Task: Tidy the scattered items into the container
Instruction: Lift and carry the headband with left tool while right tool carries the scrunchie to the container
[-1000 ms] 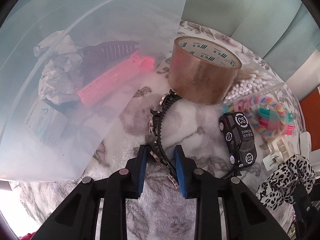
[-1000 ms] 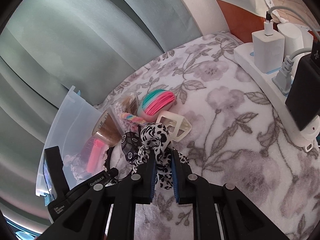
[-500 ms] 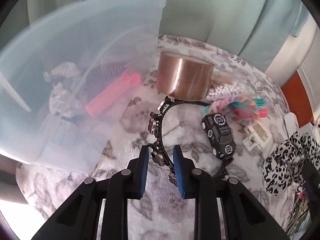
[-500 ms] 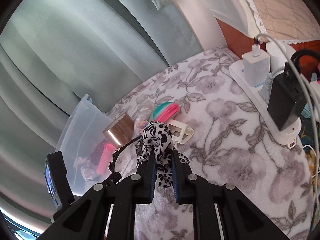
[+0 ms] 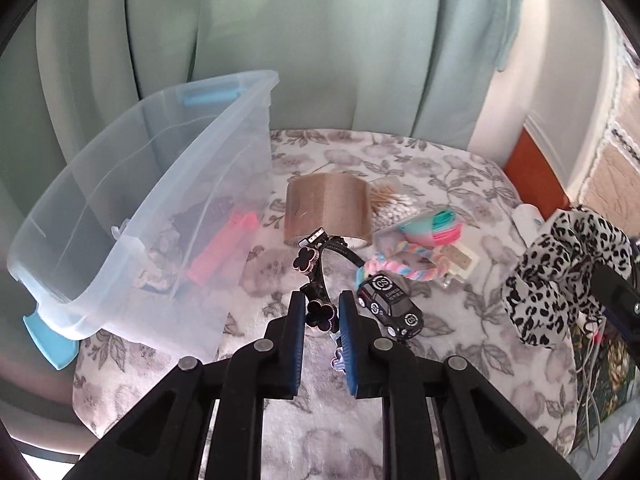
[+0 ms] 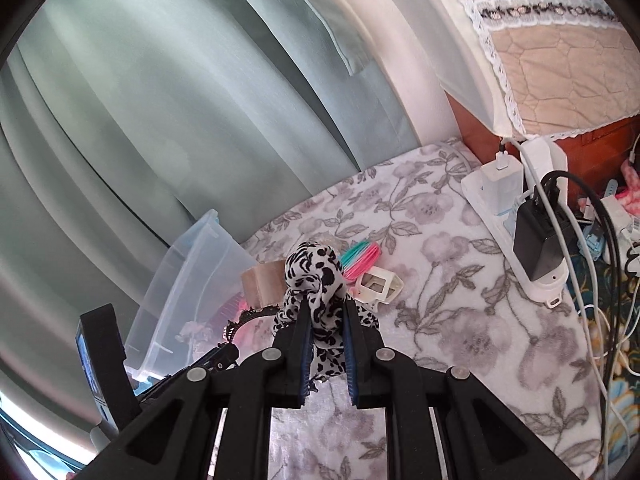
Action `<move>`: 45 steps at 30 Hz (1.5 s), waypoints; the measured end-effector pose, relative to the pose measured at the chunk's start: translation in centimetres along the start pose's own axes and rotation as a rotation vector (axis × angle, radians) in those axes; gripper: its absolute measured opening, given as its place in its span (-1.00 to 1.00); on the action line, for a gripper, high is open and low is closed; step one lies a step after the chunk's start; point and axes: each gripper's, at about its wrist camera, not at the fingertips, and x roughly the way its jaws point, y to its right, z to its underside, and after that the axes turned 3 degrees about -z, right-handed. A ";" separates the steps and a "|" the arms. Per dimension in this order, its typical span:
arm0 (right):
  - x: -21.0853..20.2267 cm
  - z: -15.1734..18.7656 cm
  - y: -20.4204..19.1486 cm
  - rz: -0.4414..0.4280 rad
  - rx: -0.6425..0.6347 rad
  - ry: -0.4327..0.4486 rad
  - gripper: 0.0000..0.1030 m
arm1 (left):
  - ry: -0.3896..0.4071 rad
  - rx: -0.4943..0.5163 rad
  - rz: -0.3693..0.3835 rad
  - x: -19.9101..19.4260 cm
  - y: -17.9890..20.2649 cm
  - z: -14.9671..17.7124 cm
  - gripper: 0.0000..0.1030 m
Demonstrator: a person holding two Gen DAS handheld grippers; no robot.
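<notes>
1. Two black hand-held grippers with blue pads work over a grey-and-white floral blanket (image 5: 420, 184); each carries one item.
2. The left gripper (image 5: 322, 312) is clamped on a black headband studded with clover-shaped ornaments (image 5: 320, 264), its band pinched between the pads and arcing up and away above the blanket.
3. The right gripper (image 6: 325, 332) is closed tight on a black-and-white leopard-print fabric scrunchie (image 6: 316, 276), which bunches up above the fingertips and trails below them.
4. One clear plastic storage bin with blue latches (image 5: 120, 184) stands at the left of the blanket, against pale green curtains (image 5: 320, 40).
5. Inside the bin, seen through its wall: one pink hair clip (image 5: 222, 252), one dark clip behind it, and crumpled pale paper; further contents cannot be made out.
6. On the blanket beside the bin: one roll of brown packing tape (image 5: 328, 210) standing on edge, one clear pack of cotton swabs (image 5: 394, 208) just behind it, one braided pastel rope ring (image 5: 400, 266), one pink-and-teal striped bundle (image 5: 436, 228), one small white plastic frame (image 5: 460, 260), and one black toy car with white round logos (image 5: 390, 304).
7. One white power strip (image 6: 520, 240) with several chargers plugged in lies along the blanket's right edge.
</notes>
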 end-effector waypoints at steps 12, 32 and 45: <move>-1.8 0.2 -0.1 0.001 0.007 0.027 -0.70 | 0.072 0.050 0.031 -3.6 0.6 -0.3 -0.69; -2.4 0.1 -0.3 0.009 0.007 0.034 -0.70 | 0.124 0.034 0.081 -6.4 -0.1 -2.2 -0.69; -5.3 -0.4 -3.6 0.007 -0.050 0.114 -0.70 | 0.239 -0.016 0.121 -11.6 -2.4 -3.7 -0.69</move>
